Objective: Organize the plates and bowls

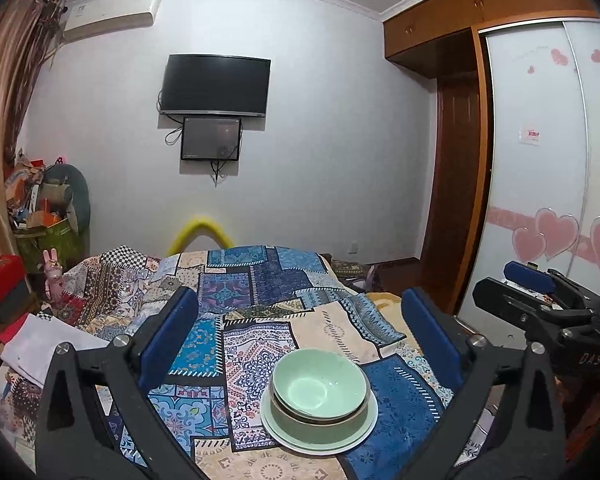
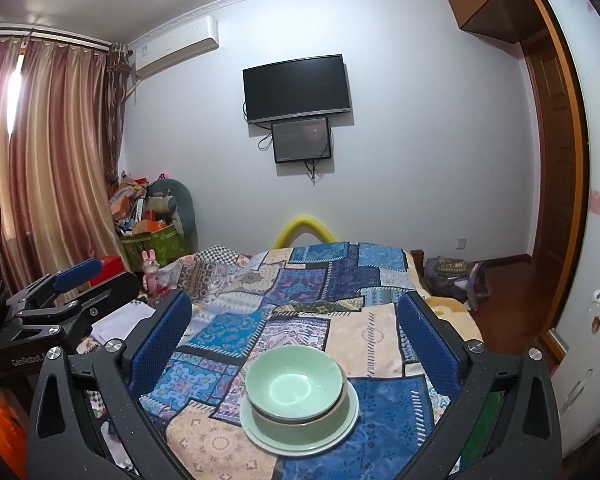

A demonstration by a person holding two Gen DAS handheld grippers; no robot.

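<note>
**Stack built, both grippers standing clear**

Two green bowls (image 1: 320, 390) are nesting one inside the other on a pale green plate (image 1: 284, 436), which is itself lying on a white plate (image 1: 374, 412) whose rim is peeking out underneath. The whole stack is resting on the patchwork cloth (image 1: 260, 292) covering the bed, low in both wrist views and close to the cameras.

The left gripper (image 1: 300, 316) is hanging with its blue-padded fingers (image 1: 172, 336) spread as wide as they go, gripping nothing; the stack is sitting in front of and below the gap, with no pad touching it. The right gripper (image 2: 296, 320) is doing the same: its fingers (image 2: 160, 336) are fully apart and empty, the bowls lying ahead between their lines but untouched. Each gripper is also showing at the edge of the other's view, side by side and apart.

Judging by how things lie, the stacking step is looking finished, since no loose plate or bowl is showing elsewhere on the cloth. If anything is remaining, it is probably carrying the stack off or tidying its alignment. That would be calling for a low, level approach to the plate rim, since the cloth is soft and rumpled and the upper bowl is sitting slightly off-centre, so a tilt could be sending it sliding.
</note>
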